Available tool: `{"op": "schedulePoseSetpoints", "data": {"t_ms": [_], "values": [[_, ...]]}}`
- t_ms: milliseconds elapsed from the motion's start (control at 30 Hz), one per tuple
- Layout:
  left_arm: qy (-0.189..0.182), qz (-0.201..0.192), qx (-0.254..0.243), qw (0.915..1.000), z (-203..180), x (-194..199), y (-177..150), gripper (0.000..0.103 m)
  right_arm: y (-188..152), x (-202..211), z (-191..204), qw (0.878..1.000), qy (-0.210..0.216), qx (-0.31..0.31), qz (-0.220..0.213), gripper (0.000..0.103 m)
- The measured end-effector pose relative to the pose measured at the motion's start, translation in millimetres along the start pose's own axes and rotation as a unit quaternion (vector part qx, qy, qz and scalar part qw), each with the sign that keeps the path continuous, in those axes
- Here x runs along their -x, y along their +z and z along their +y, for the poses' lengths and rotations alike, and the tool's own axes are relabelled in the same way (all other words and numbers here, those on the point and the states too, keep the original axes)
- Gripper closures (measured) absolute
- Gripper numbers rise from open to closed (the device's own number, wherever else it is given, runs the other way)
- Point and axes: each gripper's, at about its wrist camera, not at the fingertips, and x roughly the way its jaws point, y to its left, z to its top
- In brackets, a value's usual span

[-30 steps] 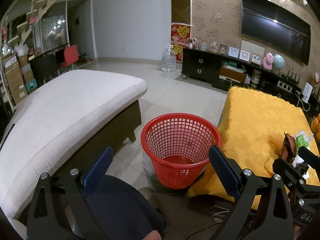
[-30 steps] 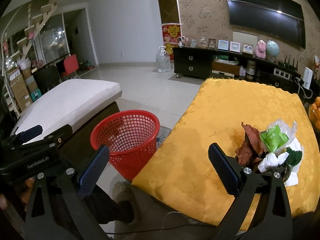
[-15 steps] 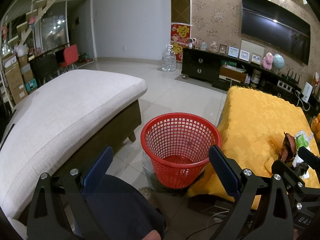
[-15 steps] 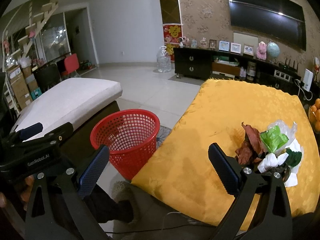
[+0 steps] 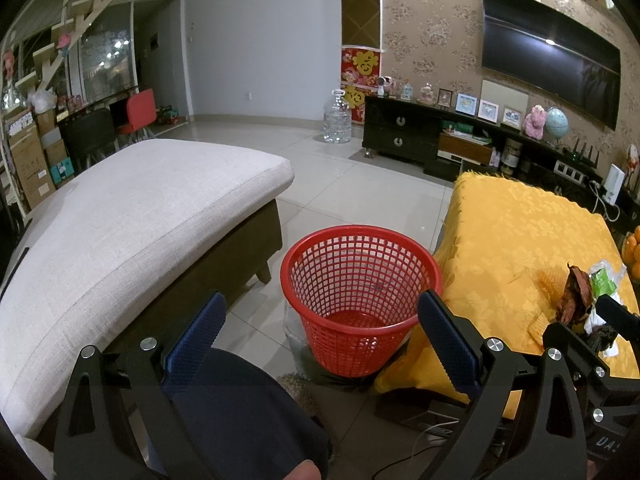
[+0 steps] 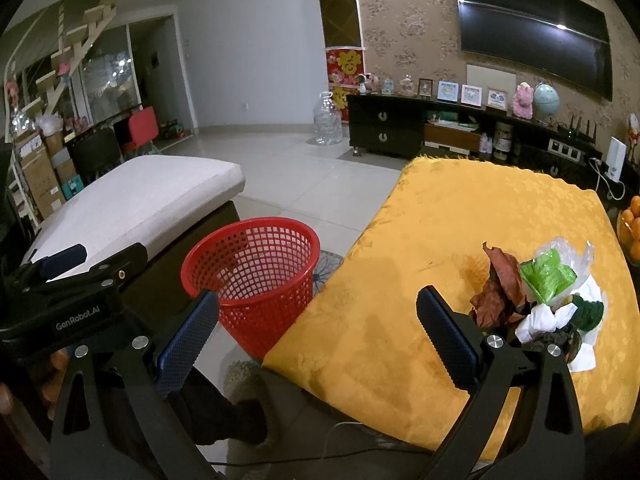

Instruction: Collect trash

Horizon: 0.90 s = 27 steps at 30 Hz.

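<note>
A red mesh basket stands on the tiled floor beside a table under a yellow cloth. On the cloth lies a heap of trash: brown dry leaves, green plastic, white tissue. My left gripper hangs open just short of the basket, nothing between its fingers. My right gripper is open over the table's near corner, the trash just right of its right finger. Each gripper's body shows at the edge of the other's view.
A beige cushioned bench runs along the left. A dark-clothed knee of the person sits below the left gripper. A TV cabinet and a water jug stand at the far wall. Oranges lie at the table's right edge.
Both views have shifted very slightly; the right gripper has risen a little. Both grippers stay open and nothing has been picked up.
</note>
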Motion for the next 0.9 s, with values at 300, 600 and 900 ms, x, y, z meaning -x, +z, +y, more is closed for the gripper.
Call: {"op": "schedulePoseSetpoints", "data": {"t_ms": [300,600,900], "values": [[0.0,0.0,0.0,1.0,0,0,0,0.01,-2,-1,0,1.0,0.001,-0.002,0.0,0.007],[-0.003,0.002,-0.005,1.0,-7,-1,-3,0.01,-7,-1,-8,1.0,-0.01,-0.007,0.003,0.007],[-0.007,0.006,-0.02,0.9998,-20,-5,-6,0.01,-15,6,-56,0.998,-0.048,-0.039,0.003,0.007]]}}
